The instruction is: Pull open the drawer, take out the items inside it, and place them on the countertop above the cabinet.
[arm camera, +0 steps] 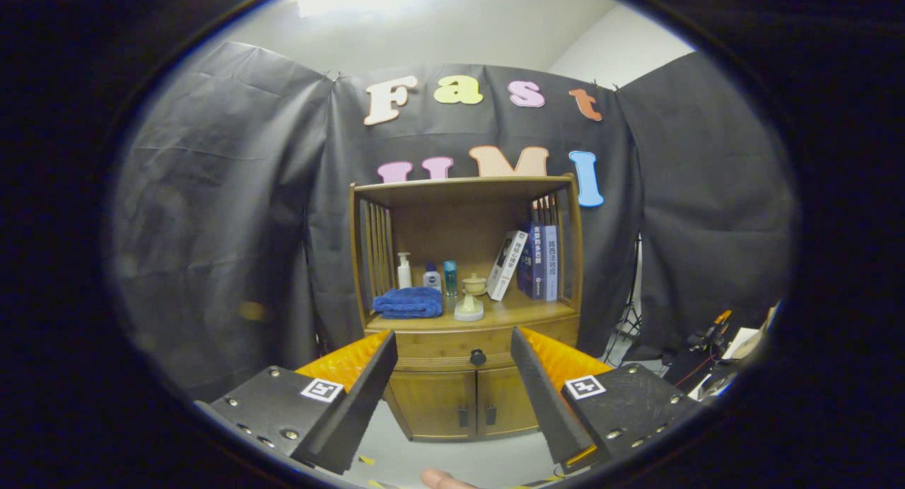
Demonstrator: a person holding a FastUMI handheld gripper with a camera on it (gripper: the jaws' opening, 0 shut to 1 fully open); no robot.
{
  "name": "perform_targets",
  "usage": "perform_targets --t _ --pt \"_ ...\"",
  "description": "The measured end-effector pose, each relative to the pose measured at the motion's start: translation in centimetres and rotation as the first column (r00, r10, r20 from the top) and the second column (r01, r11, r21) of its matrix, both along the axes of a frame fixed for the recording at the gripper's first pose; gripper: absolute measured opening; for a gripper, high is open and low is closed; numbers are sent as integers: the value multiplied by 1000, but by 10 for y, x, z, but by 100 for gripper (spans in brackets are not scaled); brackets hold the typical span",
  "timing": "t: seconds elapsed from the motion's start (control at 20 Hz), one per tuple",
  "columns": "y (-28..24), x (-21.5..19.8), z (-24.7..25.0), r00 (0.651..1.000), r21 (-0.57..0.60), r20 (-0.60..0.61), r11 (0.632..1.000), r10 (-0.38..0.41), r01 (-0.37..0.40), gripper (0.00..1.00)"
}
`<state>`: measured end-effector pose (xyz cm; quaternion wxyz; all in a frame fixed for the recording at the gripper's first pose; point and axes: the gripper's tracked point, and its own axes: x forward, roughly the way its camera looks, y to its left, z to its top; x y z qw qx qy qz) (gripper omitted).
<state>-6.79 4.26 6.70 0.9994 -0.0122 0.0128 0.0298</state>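
1. The gripper is spread wide and holds nothing; its two fingers frame the wooden cabinet from either side without touching it.
2. The drawer sits closed in the cabinet's front, between the fingers and beyond their tips, just below the countertop.
3. A dark round knob marks the drawer's middle, roughly centred in the gap between the fingers.
4. Under the drawer are two small cabinet doors, both closed, each with a dark handle near the centre seam.
5. On the countertop lies a folded blue towel toward the left, with a white pump bottle, a small white-and-blue bottle and a teal bottle standing behind it.
6. A pale ceramic stand with a lidded cup sits beside the towel, near the middle.
7. Several books lean and stand at the right, under the shelf's top board.
8. A fingertip of the person shows below the gripper, over the pale floor.
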Motion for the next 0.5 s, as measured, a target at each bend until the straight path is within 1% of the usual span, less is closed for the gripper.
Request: perform_targets --t 0.5 --pt "-7 -6 10 1000 12 22 1000 2 -2 98"
